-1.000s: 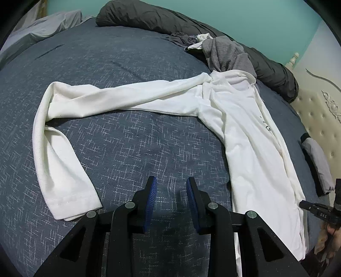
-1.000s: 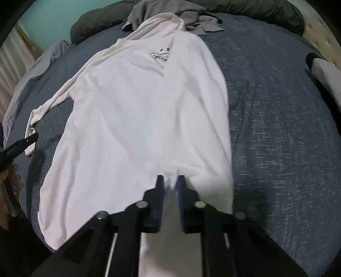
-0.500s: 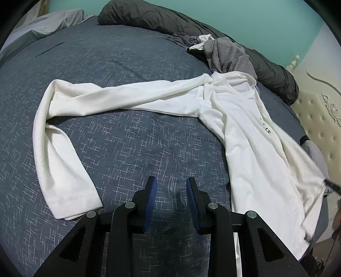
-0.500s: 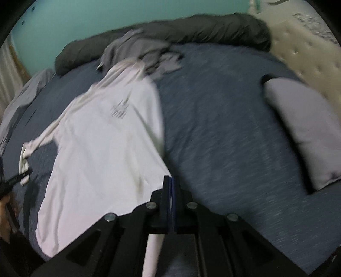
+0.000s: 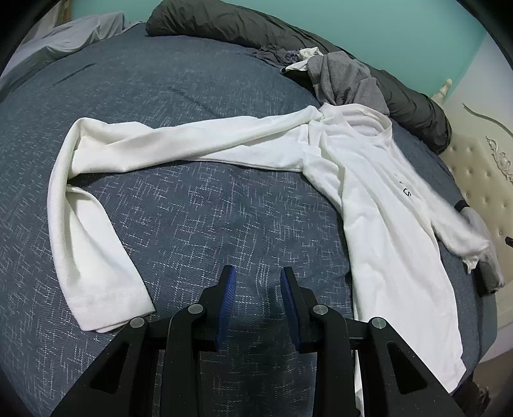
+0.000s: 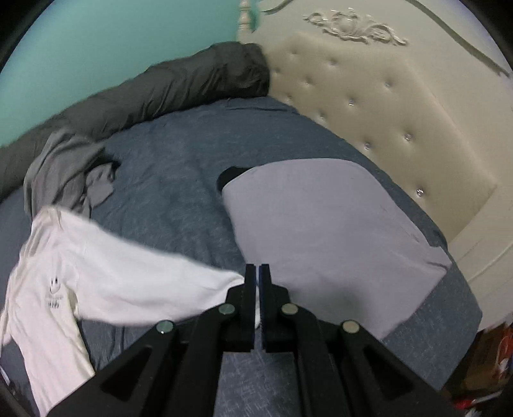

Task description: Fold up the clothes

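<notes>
On the bed (image 5: 179, 199) a white shirt (image 5: 378, 205) lies spread; the right gripper (image 6: 258, 276) pinches its sleeve (image 6: 154, 288), while the left gripper (image 5: 258, 279) hovers narrowly parted, holding nothing.

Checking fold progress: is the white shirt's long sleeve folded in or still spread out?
Spread out. The white shirt lies on the bed with its long sleeve stretched sideways off the body, bent once, not laid over the torso.

A lilac pillow (image 6: 333, 237) lies at three o'clock by the tufted headboard (image 6: 378, 106); a dark duvet roll (image 5: 256, 29) at twelve.
</notes>
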`<action>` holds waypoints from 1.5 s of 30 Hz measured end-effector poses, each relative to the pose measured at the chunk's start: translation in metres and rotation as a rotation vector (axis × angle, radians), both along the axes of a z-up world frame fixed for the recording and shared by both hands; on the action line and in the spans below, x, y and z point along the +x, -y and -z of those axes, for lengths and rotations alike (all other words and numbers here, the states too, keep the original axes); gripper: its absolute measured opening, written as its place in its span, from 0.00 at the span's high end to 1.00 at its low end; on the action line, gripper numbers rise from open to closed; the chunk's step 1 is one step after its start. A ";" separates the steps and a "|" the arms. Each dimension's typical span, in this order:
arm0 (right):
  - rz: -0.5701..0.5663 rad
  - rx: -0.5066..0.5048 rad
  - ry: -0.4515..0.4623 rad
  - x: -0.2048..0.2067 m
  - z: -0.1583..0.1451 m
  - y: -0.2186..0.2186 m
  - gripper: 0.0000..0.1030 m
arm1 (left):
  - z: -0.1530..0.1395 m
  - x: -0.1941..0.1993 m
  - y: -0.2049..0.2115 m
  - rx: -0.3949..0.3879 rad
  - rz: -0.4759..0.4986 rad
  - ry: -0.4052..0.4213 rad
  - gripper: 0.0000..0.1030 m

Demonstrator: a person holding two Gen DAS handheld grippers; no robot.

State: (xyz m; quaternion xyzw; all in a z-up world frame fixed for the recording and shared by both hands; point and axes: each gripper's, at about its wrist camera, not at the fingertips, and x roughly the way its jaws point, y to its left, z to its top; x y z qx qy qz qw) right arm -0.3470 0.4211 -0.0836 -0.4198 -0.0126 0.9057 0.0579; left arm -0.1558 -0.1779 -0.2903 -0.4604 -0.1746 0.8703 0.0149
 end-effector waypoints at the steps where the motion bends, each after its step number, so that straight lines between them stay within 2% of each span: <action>1: -0.016 -0.004 0.000 0.001 0.002 0.003 0.94 | 0.000 0.000 0.001 0.004 0.001 0.003 0.70; 3: -0.064 -0.013 0.006 0.006 0.007 0.012 0.86 | 0.001 -0.001 -0.001 0.023 0.010 0.009 0.70; 13: -0.245 -0.152 0.091 0.046 0.054 0.061 0.79 | -0.014 0.005 -0.028 0.076 0.098 0.029 0.68; 15: -0.273 -0.188 0.125 0.055 0.064 0.071 0.68 | -0.017 0.007 -0.035 0.087 0.112 0.041 0.63; 22: -0.413 -0.289 0.256 0.106 0.093 0.107 0.65 | -0.018 0.023 -0.065 0.089 0.191 0.125 0.62; 27: -0.496 -0.299 0.302 0.145 0.102 0.120 0.65 | -0.018 0.047 -0.082 0.074 0.243 0.168 0.62; 32: -0.506 -0.326 0.314 0.165 0.101 0.115 0.65 | -0.015 0.067 -0.097 0.054 0.297 0.219 0.61; 34: -0.509 -0.337 0.319 0.173 0.100 0.112 0.61 | -0.011 0.074 -0.102 0.044 0.308 0.234 0.59; 44: -0.532 -0.329 0.360 0.212 0.102 0.110 0.59 | 0.005 0.092 -0.116 0.018 0.361 0.261 0.59; 45: -0.537 -0.324 0.367 0.215 0.103 0.111 0.59 | 0.005 0.093 -0.116 0.017 0.364 0.257 0.67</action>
